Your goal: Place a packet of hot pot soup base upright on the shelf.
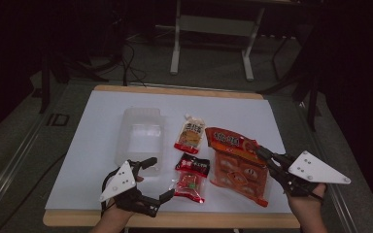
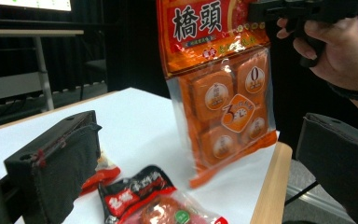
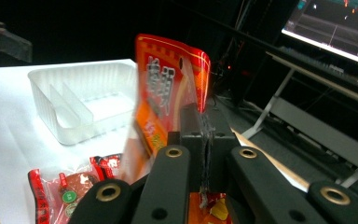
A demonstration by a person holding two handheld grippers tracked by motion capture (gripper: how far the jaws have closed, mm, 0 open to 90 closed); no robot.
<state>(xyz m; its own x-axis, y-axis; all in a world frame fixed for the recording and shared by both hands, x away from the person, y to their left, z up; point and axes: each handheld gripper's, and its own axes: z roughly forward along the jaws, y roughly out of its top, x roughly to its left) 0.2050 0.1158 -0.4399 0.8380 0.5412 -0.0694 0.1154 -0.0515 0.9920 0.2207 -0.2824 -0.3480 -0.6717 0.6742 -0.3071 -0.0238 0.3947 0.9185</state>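
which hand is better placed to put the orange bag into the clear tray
Right. The right gripper is already shut on the top edge of the orange bag, which hangs off the table in the left gripper view. The left gripper is open and holds nothing, beside the tray, so it could steady it.

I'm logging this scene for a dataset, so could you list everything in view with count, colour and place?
Large snack bag: one, orange with a clear window on wrapped pieces, table's right part, top edge pinched in the right gripper, hanging nearly upright.
Small pouch: one, white and orange, mid-table, lying flat.
Small packet: one, red and black with a clear part, near the front edge, lying flat.
Plastic tray: one, clear, with dividers, left of the pouch.
Table: one, white top with a wooden edge.
Desk frame: one, pale, on the floor beyond the table.
Left gripper: black, jaws open, holding nothing, front left.
Right gripper: black, shut on the large snack bag, front right.
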